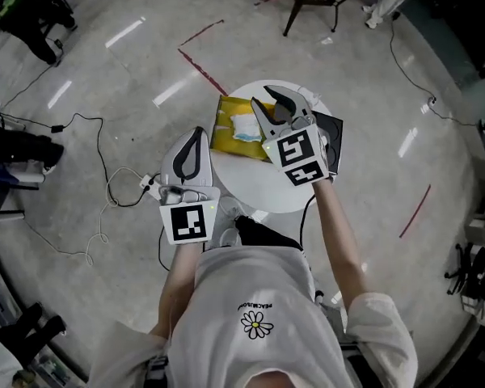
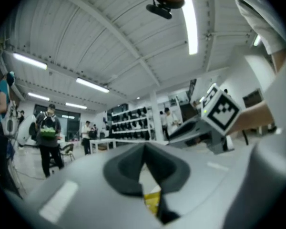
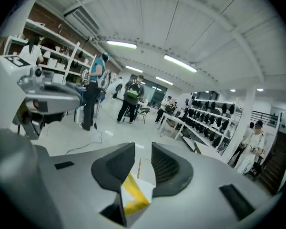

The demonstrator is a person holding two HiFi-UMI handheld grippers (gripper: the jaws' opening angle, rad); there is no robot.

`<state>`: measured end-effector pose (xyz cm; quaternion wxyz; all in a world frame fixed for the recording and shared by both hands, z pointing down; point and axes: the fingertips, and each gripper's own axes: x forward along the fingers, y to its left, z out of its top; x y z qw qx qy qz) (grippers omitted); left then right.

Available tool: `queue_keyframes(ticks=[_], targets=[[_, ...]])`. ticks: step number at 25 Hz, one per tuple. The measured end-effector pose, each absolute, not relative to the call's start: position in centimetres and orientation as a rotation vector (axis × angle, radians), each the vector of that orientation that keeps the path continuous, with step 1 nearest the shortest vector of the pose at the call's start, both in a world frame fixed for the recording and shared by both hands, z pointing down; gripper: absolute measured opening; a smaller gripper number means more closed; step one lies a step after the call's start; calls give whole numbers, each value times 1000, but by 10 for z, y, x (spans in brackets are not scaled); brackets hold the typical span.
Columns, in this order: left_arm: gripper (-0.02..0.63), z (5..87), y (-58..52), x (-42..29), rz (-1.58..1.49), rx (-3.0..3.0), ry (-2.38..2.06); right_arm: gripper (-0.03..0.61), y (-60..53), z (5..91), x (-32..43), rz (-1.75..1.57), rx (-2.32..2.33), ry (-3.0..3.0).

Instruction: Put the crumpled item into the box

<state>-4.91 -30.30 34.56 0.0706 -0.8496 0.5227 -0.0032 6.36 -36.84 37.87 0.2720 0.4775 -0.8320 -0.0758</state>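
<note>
Holds open, empty right gripper (image 1: 273, 111) over centre-frame yellow cardboard box (image 1: 222, 129), crumpled white item (image 1: 244, 128) already lying inside; parks closed left gripper (image 1: 198, 132) clear, lower left

Only one piece of lettering shows: a short curved line of dark capitals (image 1: 255, 306) on the person's white shirt (image 1: 226, 297), just above a printed daisy (image 1: 257, 324); in the head view it stands upside down and is too small to read with any certainty; everything else is coded pattern, not words; a black-and-white square marker (image 1: 185, 222) faces up on the cube of the left gripper (image 1: 198, 132); the cube of the right gripper (image 1: 271, 95) carries an upper marker (image 1: 292, 146) and a lower marker (image 1: 308, 171) on adjoining faces; the left gripper view catches that same cube's marker face (image 2: 224, 111), tilted, beside the person's forearm.
</note>
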Motion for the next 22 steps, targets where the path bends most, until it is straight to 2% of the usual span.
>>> queue_keyframes(ticks=[5,8,13,22], targets=[[0,319,-292,-38,40,-2535,1502,0,-327,312,74,-312,1517,-2312],[0,314,-284,-35,40,-2521,1479,0,-299,297,81,-309,1645,-2341],[0,308,-280,-29,19,-2496,1473,0,-262,302,108,-103,1869,-2397],[0,301,-280,-51,-40,-2389,1502,0,-237,331,111,-10,1913,-2379]])
